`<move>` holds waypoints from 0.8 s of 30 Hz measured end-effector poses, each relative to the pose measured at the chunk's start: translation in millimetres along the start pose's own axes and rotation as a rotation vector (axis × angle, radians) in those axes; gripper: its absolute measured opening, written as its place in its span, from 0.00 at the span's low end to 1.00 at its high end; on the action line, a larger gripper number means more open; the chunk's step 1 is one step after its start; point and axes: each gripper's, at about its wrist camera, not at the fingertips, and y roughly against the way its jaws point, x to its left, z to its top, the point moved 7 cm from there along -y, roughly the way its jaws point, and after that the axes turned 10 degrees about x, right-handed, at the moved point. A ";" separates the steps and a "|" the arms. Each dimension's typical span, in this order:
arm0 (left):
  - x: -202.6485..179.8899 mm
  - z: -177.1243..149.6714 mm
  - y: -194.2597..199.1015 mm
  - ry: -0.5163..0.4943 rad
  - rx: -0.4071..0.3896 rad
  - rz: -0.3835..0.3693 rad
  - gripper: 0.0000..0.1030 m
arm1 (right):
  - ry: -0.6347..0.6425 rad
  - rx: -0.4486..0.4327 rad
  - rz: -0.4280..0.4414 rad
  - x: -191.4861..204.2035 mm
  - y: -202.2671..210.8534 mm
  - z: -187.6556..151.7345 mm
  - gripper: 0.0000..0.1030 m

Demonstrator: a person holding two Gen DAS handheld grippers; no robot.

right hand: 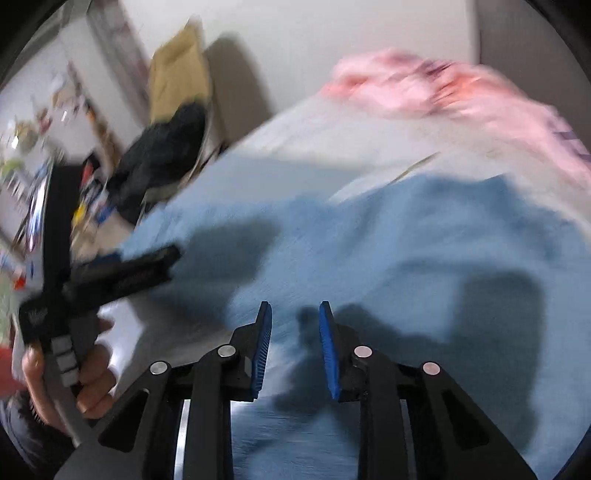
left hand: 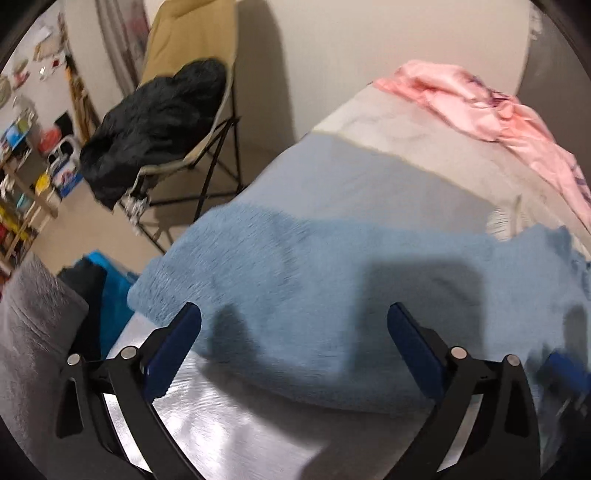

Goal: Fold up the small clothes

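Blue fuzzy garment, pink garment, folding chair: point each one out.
Blue fuzzy garment [left hand: 332,266]: left wrist view, on its furry middle.
Pink garment [left hand: 491,110]: left wrist view, on its crumpled middle.
Folding chair [left hand: 192,33]: left wrist view, on its tan backrest.

A fleecy garment [left hand: 332,280] lies spread on the bed [left hand: 424,147] directly ahead of the left claw [left hand: 293,334]. Beyond it, to the claw's right, sits a crumpled garment [left hand: 491,107]. A folding chair [left hand: 192,74] bearing a jacket [left hand: 147,125] stands off the bed to the claw's left.
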 end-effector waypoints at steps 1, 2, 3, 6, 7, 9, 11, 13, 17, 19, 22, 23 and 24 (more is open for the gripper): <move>-11.9 1.5 5.2 -0.023 -0.009 -0.016 0.96 | -0.040 -0.031 -0.036 -18.6 7.8 3.1 0.27; -22.5 2.0 6.7 -0.037 -0.010 -0.025 0.96 | -0.107 -0.040 -0.072 -46.3 12.4 5.1 0.27; -39.3 2.5 5.6 -0.062 -0.002 -0.034 0.96 | -0.155 -0.026 -0.081 -66.7 11.0 4.7 0.27; -87.2 -6.7 -15.6 -0.170 0.055 -0.001 0.96 | -0.278 0.090 -0.100 -125.3 -9.5 -10.0 0.19; -95.7 -8.8 -19.3 -0.184 0.045 0.037 0.96 | -0.290 0.067 -0.067 -133.4 -3.1 -12.8 0.20; -108.8 -7.8 -10.9 -0.220 0.007 0.109 0.96 | -0.331 0.031 -0.047 -151.7 23.1 -22.4 0.25; -117.3 -10.3 0.7 -0.254 0.005 0.107 0.95 | -0.336 -0.023 -0.060 -170.1 56.5 -37.2 0.35; -127.5 -19.1 25.3 -0.287 -0.026 0.036 0.95 | -0.344 -0.034 -0.078 -186.5 81.0 -62.3 0.37; -156.9 -75.6 45.5 -0.448 0.039 -0.111 0.95 | -0.306 0.078 -0.048 -185.7 74.8 -120.5 0.37; -166.9 -109.1 35.5 -0.551 0.075 -0.060 0.96 | -0.230 0.054 -0.100 -178.9 72.9 -136.4 0.39; -158.9 -124.7 49.5 -0.581 -0.007 0.024 0.96 | -0.183 0.057 -0.157 -173.9 80.7 -147.4 0.39; -155.1 -129.9 56.4 -0.581 -0.002 0.027 0.96 | -0.163 0.061 -0.146 -167.5 88.4 -153.9 0.39; -150.8 -137.1 66.0 -0.583 -0.004 0.007 0.96 | -0.129 0.063 -0.137 -160.4 96.3 -159.9 0.39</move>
